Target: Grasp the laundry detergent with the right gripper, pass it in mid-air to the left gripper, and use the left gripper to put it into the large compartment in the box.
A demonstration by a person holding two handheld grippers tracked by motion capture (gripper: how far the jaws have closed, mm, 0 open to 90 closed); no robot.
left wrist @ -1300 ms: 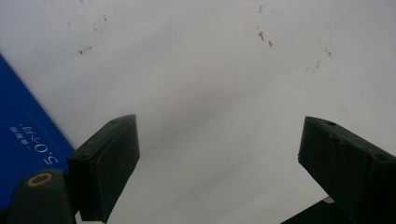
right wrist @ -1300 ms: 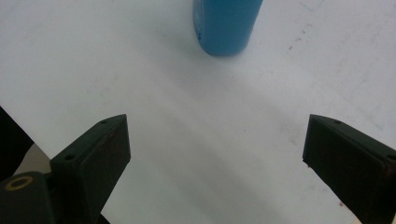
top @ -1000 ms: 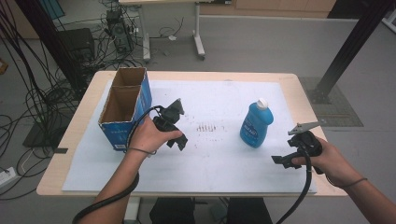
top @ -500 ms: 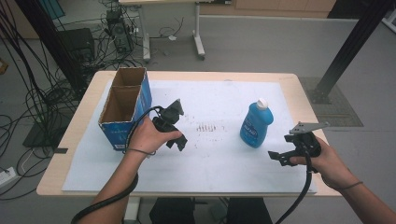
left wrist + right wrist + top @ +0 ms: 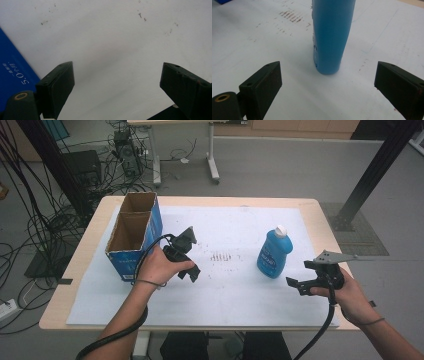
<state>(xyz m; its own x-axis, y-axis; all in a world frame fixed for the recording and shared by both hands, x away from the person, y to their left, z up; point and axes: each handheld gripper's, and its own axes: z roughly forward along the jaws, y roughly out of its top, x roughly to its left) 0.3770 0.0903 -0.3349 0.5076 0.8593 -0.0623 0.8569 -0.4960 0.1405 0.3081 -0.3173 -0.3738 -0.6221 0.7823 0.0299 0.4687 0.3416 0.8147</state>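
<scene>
Both tools gape empty: right tool (image 5: 300, 285) near bottle (image 5: 274, 254), left tool (image 5: 192, 254) beside box (image 5: 131, 236)

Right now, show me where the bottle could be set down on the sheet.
Bare sheet lies between the box and the bottle, and along the near edge between both hands. It is tight beside the box, where the left gripper sits.

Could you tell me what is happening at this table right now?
A person holds a gripper in each hand over a white-covered table. The right gripper is open and aimed at an upright blue bottle, which stands ahead of its jaws, not yet between them. The left gripper is open too, empty, hovering beside an open blue cardboard box. Nothing is being gripped at this point.
</scene>
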